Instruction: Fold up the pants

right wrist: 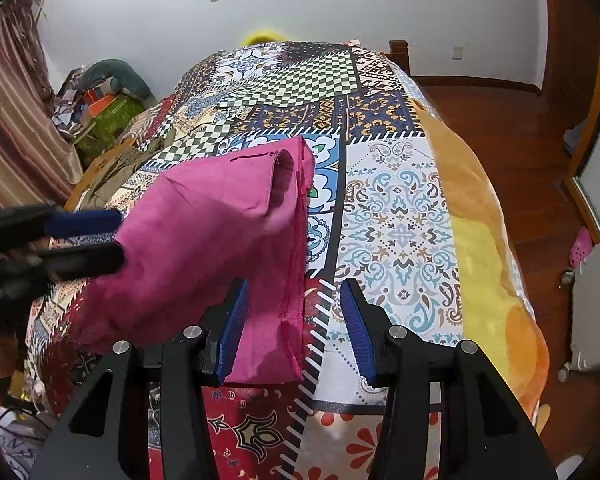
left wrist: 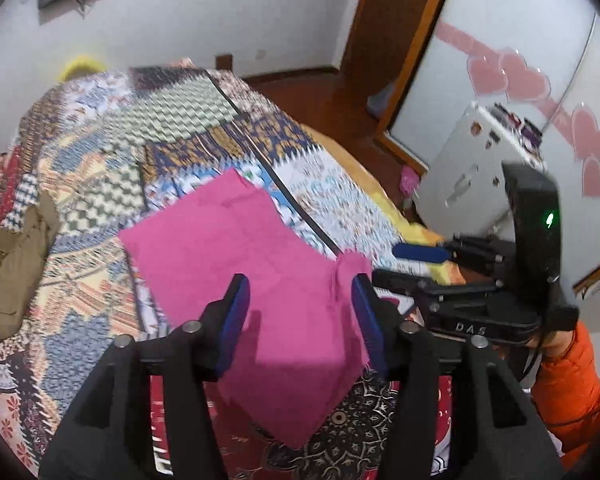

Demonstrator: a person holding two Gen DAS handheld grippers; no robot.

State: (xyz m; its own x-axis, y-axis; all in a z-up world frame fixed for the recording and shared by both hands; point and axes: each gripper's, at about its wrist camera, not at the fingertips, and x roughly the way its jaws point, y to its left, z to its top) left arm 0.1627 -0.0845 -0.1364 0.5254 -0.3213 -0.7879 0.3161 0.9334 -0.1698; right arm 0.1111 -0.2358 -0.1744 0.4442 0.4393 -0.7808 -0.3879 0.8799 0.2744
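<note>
Both hand-held grippers stood spread over the folded magenta cotton pants (left wrist: 236, 264), lying mid-frame on the patchwork-print bedspread (left wrist: 100, 148). Left hand-held gripper (left wrist: 300, 312) straddled the fabric, pads not pressing. Right hand-held gripper (right wrist: 296, 328) sat over the stitched hem edge at centre-bottom, jaws apart, gripping nothing. Looked like a release after a fold. Judgement: before the next fold, pinch both layers at the hem corners evenly, lift low, keep the edges aligned so that the puffed top layer flattens.
</note>
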